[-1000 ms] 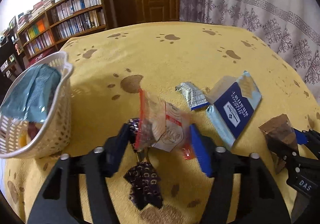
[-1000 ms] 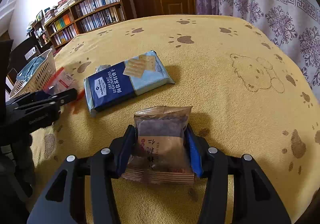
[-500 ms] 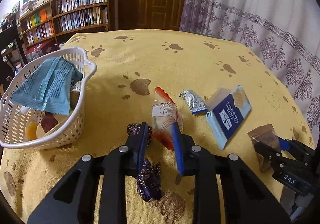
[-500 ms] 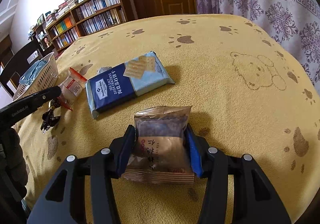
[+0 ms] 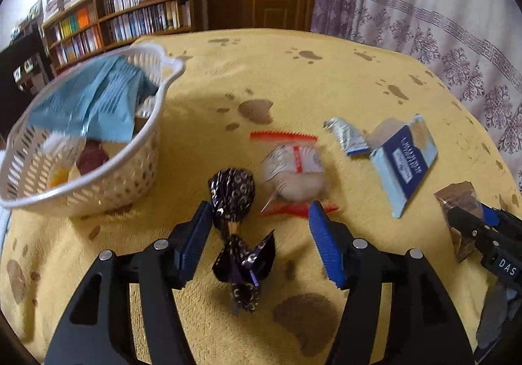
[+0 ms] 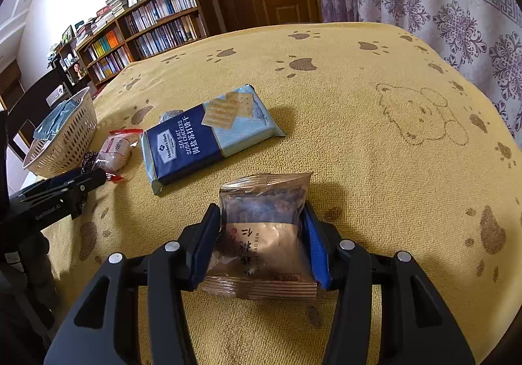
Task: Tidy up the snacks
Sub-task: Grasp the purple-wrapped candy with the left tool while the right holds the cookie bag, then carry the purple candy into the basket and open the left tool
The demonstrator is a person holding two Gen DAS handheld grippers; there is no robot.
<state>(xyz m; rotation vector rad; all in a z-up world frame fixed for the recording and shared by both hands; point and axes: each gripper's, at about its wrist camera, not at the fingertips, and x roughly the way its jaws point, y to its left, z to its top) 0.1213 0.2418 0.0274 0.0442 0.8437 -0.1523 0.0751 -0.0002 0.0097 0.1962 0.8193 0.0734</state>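
Now free, red-edged packet [image 5: 293, 166]

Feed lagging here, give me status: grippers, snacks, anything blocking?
Left gripper open over purple candy. Right gripper shut on brown snack pouch. Red-edged packet loose on cloth. Path to basket clear.

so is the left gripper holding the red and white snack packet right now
No, the left gripper is open and the red and white packet lies on the cloth ahead.

Left tongs [image 5: 261, 234] agape, right tongs [image 6: 261, 234] clamped.
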